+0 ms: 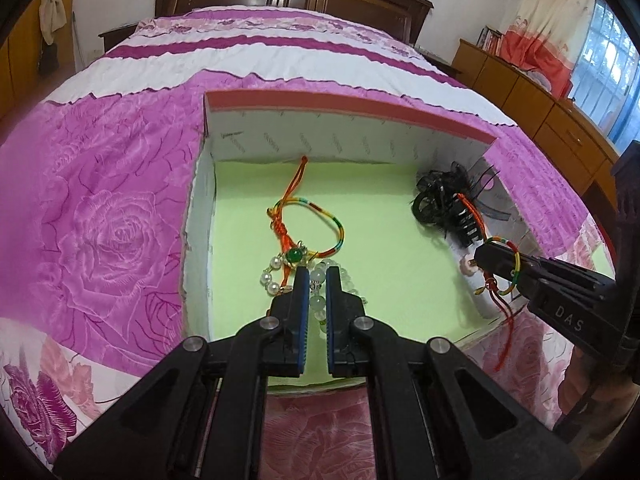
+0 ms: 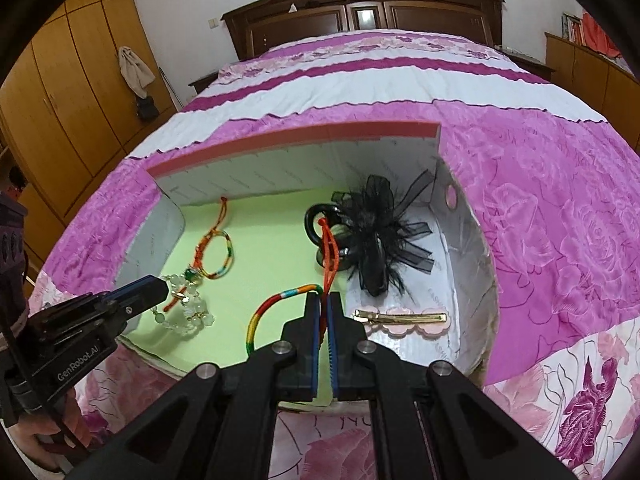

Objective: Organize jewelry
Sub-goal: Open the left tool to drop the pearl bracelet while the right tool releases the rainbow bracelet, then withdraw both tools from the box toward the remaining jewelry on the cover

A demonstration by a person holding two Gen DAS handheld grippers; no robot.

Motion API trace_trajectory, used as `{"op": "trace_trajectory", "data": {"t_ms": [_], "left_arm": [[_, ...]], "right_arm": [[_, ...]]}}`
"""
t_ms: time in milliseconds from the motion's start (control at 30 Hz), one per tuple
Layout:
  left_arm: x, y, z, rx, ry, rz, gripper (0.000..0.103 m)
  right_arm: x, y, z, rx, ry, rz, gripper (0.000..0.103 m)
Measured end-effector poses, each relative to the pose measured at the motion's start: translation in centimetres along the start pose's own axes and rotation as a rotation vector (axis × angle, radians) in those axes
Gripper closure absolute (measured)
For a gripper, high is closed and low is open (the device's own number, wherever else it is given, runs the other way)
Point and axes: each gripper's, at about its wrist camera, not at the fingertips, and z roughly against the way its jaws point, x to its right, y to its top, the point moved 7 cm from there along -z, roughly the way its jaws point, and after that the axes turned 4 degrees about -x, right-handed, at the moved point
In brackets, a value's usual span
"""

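Observation:
An open box with a green floor lies on the bed. My left gripper is shut on a pale bead bracelet, low at the floor's near left; it also shows in the right wrist view with the beads. A multicoloured cord bracelet with a green stone lies just beyond it. My right gripper is shut on a second multicoloured cord bracelet, held above the floor; it shows in the left wrist view at the right.
A black feathered hair clip and a black ring lie in the box's right part, with a pink and gold hair clip nearer. The box stands on a pink floral bedspread. Wooden cabinets stand to the right.

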Motion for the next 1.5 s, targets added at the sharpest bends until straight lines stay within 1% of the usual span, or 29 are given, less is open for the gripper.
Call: {"op": "trace_trajectory", "data": {"t_ms": [200,300,367,400,433,467,500,567,767,1033,1333,1500], "left_arm": [[-0.1,-0.2,-0.4,-0.018,0.017,-0.006,0.103],[0.0,-0.2,-0.4,-0.021,0.007,-0.003,0.102],[0.0,-0.2,-0.3,-0.025,0.007,-0.005,0.100],[0.1,-0.3,-0.2,-0.026,0.011,-0.008,0.099],[0.1,-0.2,-0.1,-0.023,0.015,-0.011,0.095],[0.2,-0.2,0.0,-0.020,0.017,-0.013,0.091],[0.2,-0.2,0.3,-0.014,0.017,-0.015,0.089],[0.4,-0.2,0.8,-0.003,0.013,-0.017,0.084],[0.7,-0.4,2.7,0.016,0.013,-0.014,0.079],[1.0,-1.2,5.2,0.037,0.013,-0.001,0.077],[1.1,-2.6,8.0,0.060,0.014,0.003,0.074],[0.8,-3.6,8.9,0.057,0.017,0.011,0.072]], "right_arm": [[0.3,-0.3,-0.7,-0.013,-0.013,-0.009,0.097],[0.5,-0.2,-0.5,-0.012,-0.006,-0.026,0.096],[0.6,-0.2,-0.4,-0.011,0.001,-0.034,0.092],[0.6,-0.1,-0.2,-0.007,0.005,-0.037,0.086],[0.6,-0.1,0.0,-0.002,0.009,-0.038,0.080],[0.5,-0.1,0.3,0.004,0.015,-0.039,0.077],[0.5,-0.1,0.5,0.009,0.021,-0.042,0.075],[0.4,-0.1,1.0,0.016,0.028,-0.052,0.075],[0.4,-0.3,3.1,0.045,0.043,-0.078,0.075],[-0.5,-1.1,6.9,0.092,0.070,-0.087,0.075],[-1.0,-3.1,9.9,0.102,0.101,-0.109,0.074],[-1.2,-4.5,10.7,0.093,0.096,-0.114,0.074]]}}
